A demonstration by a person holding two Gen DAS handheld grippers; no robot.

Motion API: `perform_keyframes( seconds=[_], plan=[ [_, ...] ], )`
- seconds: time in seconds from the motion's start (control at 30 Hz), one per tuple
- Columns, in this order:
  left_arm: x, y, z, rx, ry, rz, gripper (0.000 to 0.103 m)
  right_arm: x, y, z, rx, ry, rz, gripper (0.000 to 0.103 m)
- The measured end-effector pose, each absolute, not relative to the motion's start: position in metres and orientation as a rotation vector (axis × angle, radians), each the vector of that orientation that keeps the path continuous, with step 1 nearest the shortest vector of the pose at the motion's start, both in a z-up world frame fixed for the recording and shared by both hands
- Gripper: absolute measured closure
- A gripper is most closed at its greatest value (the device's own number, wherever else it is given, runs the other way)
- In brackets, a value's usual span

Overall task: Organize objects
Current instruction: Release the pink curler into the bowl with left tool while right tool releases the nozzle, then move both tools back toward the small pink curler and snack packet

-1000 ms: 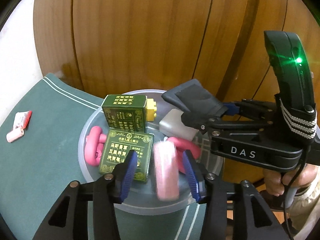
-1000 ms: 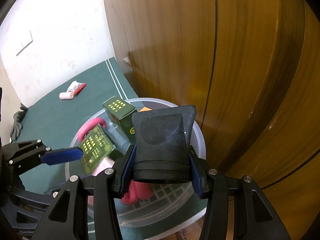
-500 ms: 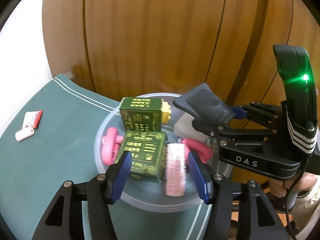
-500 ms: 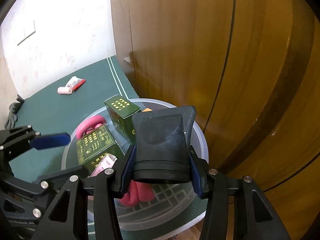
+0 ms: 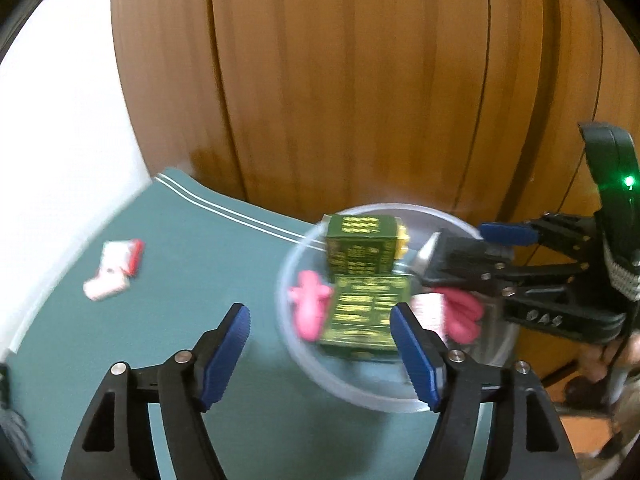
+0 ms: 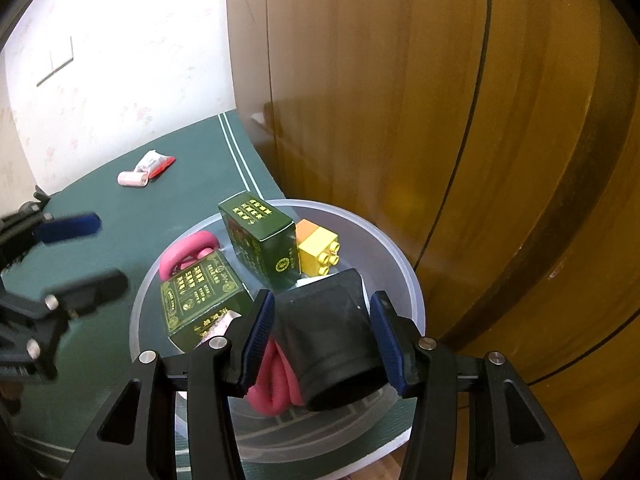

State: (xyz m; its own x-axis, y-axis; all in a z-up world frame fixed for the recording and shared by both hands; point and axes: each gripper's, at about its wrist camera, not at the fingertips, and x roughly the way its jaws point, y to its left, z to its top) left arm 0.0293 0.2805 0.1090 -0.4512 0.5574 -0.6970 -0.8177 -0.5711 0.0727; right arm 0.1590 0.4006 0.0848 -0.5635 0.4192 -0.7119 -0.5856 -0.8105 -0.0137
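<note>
Right wrist view showed your right tongs (image 6: pixel 322 340) gripping the black nozzle (image 6: pixel 328 336) above the clear tub (image 6: pixel 400 264), left tongs (image 5: pixel 320 350) just opened empty; next, lower and release it.

Left gripper (image 5: pixel 320 332): jaws have just been opening and now stand wide, blue pads (image 5: pixel 226 350) bare, nothing pressed between them; tilted downward over the near rim of the clear tub (image 5: pixel 344 390). Right gripper (image 6: pixel 322 338): tilted downward over the tub's right side, pads clamped on both flanks of a black nozzle-shaped part (image 6: pixel 332 336). A hand (image 5: pixel 624 364) grips its handle at the right edge of the left wrist view.
</note>
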Motion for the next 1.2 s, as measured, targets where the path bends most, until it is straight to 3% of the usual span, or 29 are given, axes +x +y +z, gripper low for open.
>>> perform_keyframes(
  seconds=[0.3, 0.7, 1.0, 1.2],
  plan=[
    [-0.005, 0.256, 0.129, -0.702, 0.675, 2.161, 0.019, 0.152, 0.4, 0.095, -0.966, 0.293, 2.353, 0.052],
    [-0.097, 0.212, 0.131, -0.847, 0.608, 2.28, 0.019, 0.122, 0.398, 0.131, -0.938, 0.263, 2.417, 0.052],
    [-0.161, 0.19, 0.099, -1.001, 0.498, 2.332, 0.019, 0.061, 0.393, 0.147, -1.038, 0.262, 2.505, 0.052],
    [-0.202, 0.182, 0.07, -1.104, 0.418, 2.363, 0.019, 0.013, 0.392, 0.15, -1.108, 0.254, 2.536, 0.042]
  ],
)
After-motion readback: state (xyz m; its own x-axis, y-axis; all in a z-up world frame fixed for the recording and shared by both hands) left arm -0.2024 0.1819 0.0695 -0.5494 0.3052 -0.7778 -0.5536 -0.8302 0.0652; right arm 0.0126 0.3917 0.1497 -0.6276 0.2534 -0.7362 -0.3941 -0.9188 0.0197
